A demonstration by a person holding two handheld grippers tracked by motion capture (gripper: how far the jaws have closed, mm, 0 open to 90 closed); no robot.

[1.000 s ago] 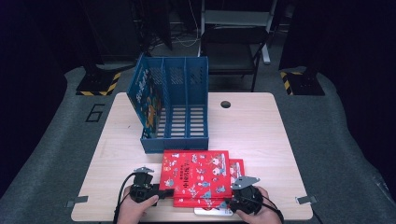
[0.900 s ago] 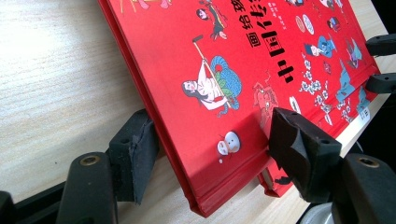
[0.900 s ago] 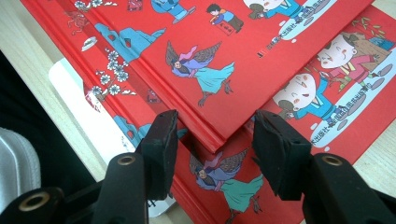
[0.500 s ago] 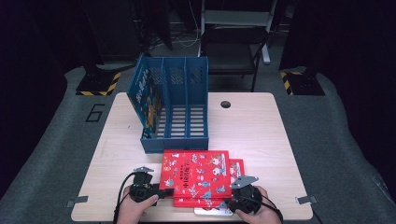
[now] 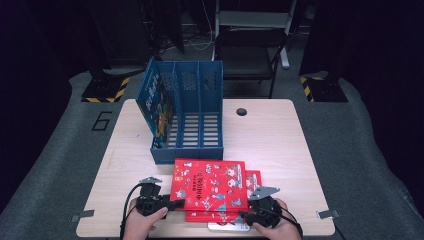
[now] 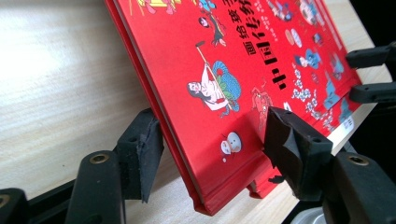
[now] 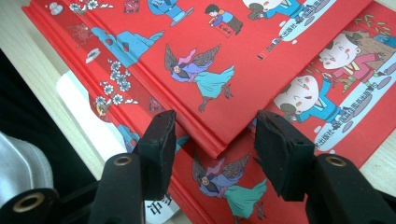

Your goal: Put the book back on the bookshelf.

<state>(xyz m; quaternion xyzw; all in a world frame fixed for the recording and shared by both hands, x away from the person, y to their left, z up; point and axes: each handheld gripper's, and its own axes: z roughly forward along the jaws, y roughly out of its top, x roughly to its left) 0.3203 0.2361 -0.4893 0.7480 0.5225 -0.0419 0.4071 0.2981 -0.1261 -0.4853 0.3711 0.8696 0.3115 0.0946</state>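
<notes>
Top red book [image 5: 209, 186], near tabletop [image 5: 280, 140] edge: my left claw [image 6: 210, 149] has just been narrowing around its corner, unpinched; right claw [image 7: 212, 140] half-open astride opposite corner; lift pending.

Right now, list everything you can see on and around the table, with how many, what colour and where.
top red book: one, red picture cover, near edge of the table, on the stack
lower red book: at least one, red, under the top one, sticking out to the right
white item: one, white, under the stack at the near edge; I cannot tell what it is
file rack: one, blue, three slots, behind the books
blue book: one, blue cover, standing in the rack's left slot
table: one, light wood, with a dark round hole near the far edge
chair: one, dark, behind the table
left gripper: one, black, jaws either side of the top book's left corner, just been closing
right gripper: one, black, jaws apart over the stack's near right corner
</notes>
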